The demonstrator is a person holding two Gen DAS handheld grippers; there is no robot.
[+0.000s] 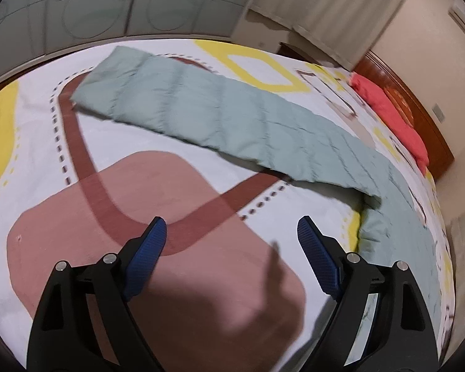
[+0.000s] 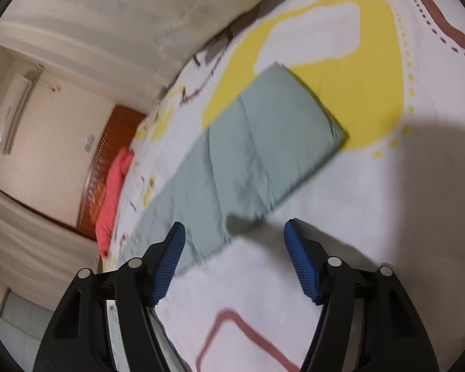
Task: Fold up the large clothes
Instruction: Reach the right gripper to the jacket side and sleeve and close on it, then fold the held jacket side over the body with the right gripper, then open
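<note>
Green quilted garment point(image 1: 220, 117) blurred, far end cut off; both tools released, left point(image 1: 232, 226), right point(image 2: 234, 229)

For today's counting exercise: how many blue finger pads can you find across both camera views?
4. Two on the left gripper, one on each side of its view; two on the right gripper, likewise. All stand apart over the bed sheet, gripping nothing. None seem hidden.
</note>
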